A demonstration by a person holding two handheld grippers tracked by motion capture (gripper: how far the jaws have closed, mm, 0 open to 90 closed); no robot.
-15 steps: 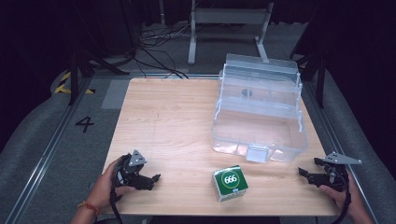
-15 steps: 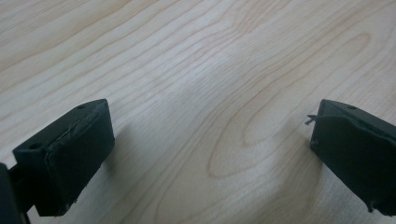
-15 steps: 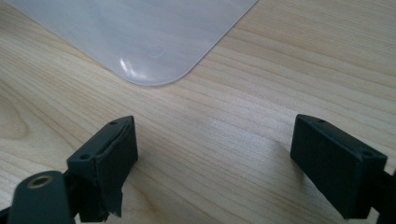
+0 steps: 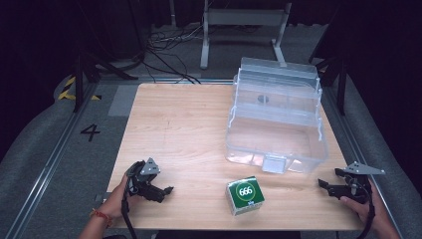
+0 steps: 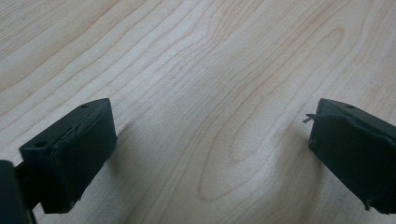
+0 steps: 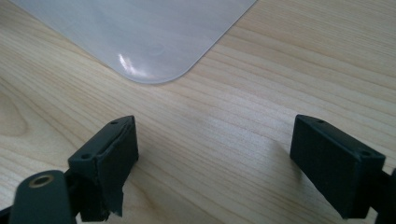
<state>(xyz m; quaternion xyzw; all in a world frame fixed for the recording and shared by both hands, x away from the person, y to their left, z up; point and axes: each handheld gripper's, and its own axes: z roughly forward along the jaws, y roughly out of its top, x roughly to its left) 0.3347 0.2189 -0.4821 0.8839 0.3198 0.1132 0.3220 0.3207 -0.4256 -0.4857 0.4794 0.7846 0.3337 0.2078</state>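
A clear plastic storage box (image 4: 276, 122) stands open on the right half of the wooden table (image 4: 174, 129), its lid tilted back. In front of it lies a small green and white carton (image 4: 245, 195) marked 666. My left gripper (image 4: 167, 189) rests near the front left corner, held by a hand, and its jaws stand wide apart over bare wood (image 5: 210, 140) with nothing between them. My right gripper (image 4: 322, 183) sits at the front right edge, open too. A corner of the clear box (image 6: 140, 32) lies just beyond its jaws.
The carton lies between the two grippers near the front edge. The left and middle of the table are bare wood. Beyond the far edge are cables and a metal stand (image 4: 244, 30) on a dark floor. A floor marking "4" (image 4: 90, 132) lies left of the table.
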